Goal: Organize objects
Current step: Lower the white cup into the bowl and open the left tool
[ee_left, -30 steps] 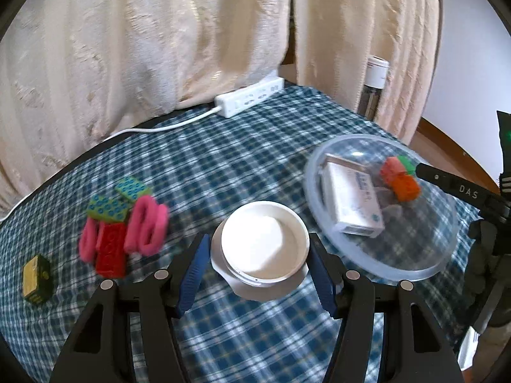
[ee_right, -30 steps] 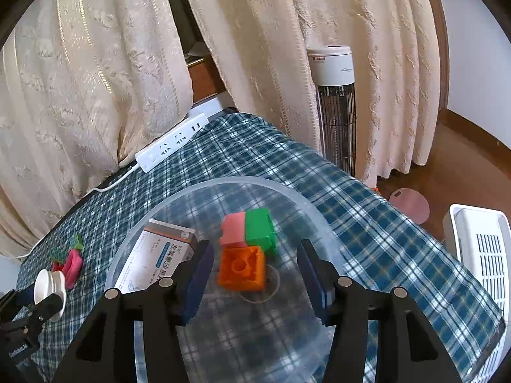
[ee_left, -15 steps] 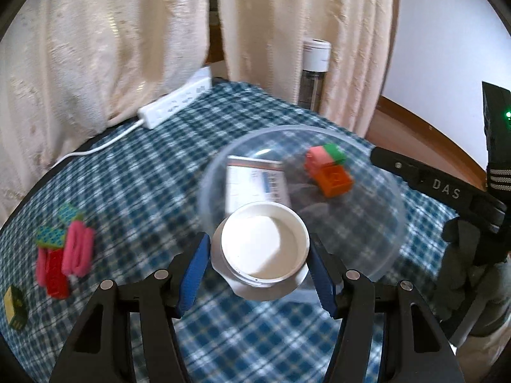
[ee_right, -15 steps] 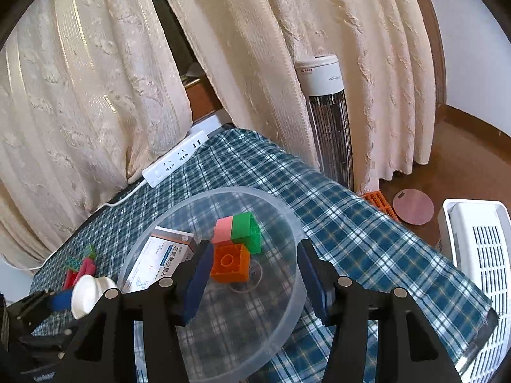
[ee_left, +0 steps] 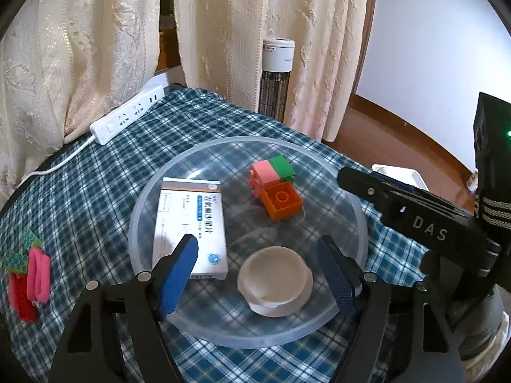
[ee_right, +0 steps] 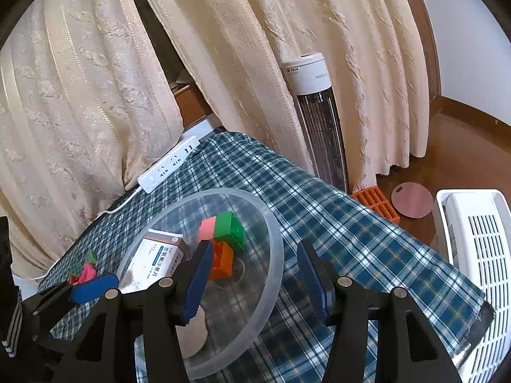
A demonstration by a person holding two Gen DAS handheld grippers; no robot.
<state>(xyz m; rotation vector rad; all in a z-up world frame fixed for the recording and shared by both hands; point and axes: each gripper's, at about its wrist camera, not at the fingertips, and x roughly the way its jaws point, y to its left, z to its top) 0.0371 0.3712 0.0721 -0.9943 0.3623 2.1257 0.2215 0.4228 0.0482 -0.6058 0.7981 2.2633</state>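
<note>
A clear plastic bowl (ee_left: 357, 210) stands on the checked tablecloth. In it lie a white medicine box (ee_left: 188, 220), a pink and green brick (ee_left: 271, 170), an orange brick (ee_left: 282, 202) and a small white cup (ee_left: 274, 279), which rests upside down near the front. My left gripper (ee_left: 258, 265) is open above the cup, with its jaws wide on either side and not touching it. My right gripper (ee_right: 255, 274) is open and empty over the bowl's right rim (ee_right: 278, 255). The orange brick (ee_right: 222, 260) shows between its fingers.
Pink hair clips, a red brick and green patterned bricks (ee_left: 25, 268) lie at the left of the table. A white power strip (ee_left: 127, 118) lies at the back. A tower heater (ee_right: 316, 118) and a white basket (ee_right: 476, 249) stand beyond the table's right edge.
My left gripper carried the white cup over the bowl, opened and let it go; the cup now rests in the bowl. My right gripper pulled back and rose a little.
</note>
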